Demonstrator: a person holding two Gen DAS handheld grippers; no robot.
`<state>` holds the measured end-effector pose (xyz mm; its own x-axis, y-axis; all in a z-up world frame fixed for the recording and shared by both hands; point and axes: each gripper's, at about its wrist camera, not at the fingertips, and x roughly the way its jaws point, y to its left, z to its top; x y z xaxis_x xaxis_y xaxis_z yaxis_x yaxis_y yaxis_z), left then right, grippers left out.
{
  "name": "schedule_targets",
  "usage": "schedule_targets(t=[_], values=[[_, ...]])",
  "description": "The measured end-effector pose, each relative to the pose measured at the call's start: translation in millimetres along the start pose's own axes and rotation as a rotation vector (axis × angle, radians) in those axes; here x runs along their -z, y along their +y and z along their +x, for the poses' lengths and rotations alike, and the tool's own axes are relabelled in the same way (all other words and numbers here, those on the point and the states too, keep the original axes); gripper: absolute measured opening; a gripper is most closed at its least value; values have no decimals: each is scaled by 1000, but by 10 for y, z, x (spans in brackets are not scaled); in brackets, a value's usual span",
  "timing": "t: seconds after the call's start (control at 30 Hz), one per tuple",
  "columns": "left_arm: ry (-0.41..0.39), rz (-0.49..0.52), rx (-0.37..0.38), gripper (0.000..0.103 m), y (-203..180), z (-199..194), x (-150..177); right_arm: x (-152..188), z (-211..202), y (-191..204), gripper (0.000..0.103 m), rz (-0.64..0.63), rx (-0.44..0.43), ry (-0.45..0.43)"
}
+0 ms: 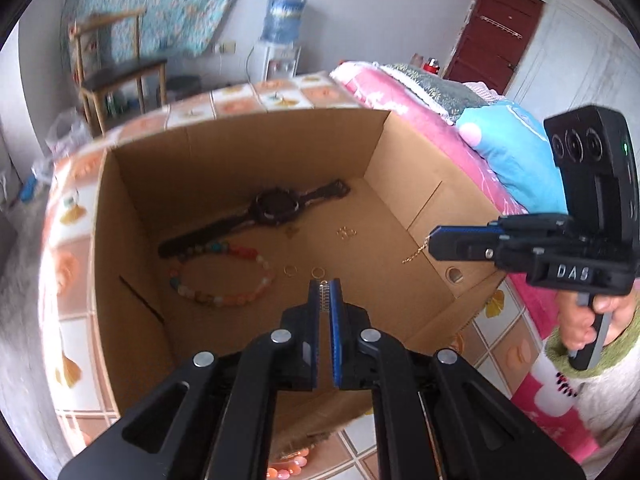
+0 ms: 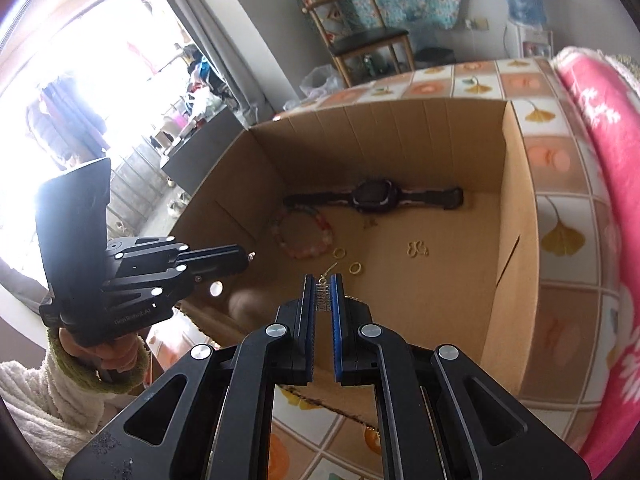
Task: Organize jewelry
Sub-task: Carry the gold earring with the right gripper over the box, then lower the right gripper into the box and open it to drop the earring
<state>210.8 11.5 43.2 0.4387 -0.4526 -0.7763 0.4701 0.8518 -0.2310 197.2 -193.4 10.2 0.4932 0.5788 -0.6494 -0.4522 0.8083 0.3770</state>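
Jaws of the left gripper (image 1: 325,292) are clamped on a thin silver chain (image 1: 323,295), and the right gripper (image 2: 323,290) pinches a fine gold chain (image 1: 416,255) dangling from its tips. Beyond both sets of fingers, on the open brown cardboard box's (image 1: 248,140) floor, lie a black wristwatch (image 1: 276,205), a pastel bead bracelet (image 1: 224,276) and small gold rings (image 1: 318,272).

left gripper (image 1: 325,292): closed, angled down | right gripper (image 2: 323,288): closed, angled down

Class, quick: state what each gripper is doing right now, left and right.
Left gripper: closed, pinching a small silver piece.
Right gripper: closed, pinching a small silver piece; a thin gold chain hangs from it.
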Motion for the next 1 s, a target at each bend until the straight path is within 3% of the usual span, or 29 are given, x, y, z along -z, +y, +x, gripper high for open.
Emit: schedule_targets(t=[0.3,0.37,0.87,1.0], values=[[11,-71,54,5,107,56,-14,-7,-98,-64,6,37,-2,-29],[5,-76,73,10,105,46,-18,-3,-135,-57,6,36,-4,-38],[-75,-52,35,20,-1,-246,-14,-46,-298,-109,8,58,-15,-78],[-108,-37,25,30,-62,-399,5,-49,-408,-86,14,66,-18,-113]])
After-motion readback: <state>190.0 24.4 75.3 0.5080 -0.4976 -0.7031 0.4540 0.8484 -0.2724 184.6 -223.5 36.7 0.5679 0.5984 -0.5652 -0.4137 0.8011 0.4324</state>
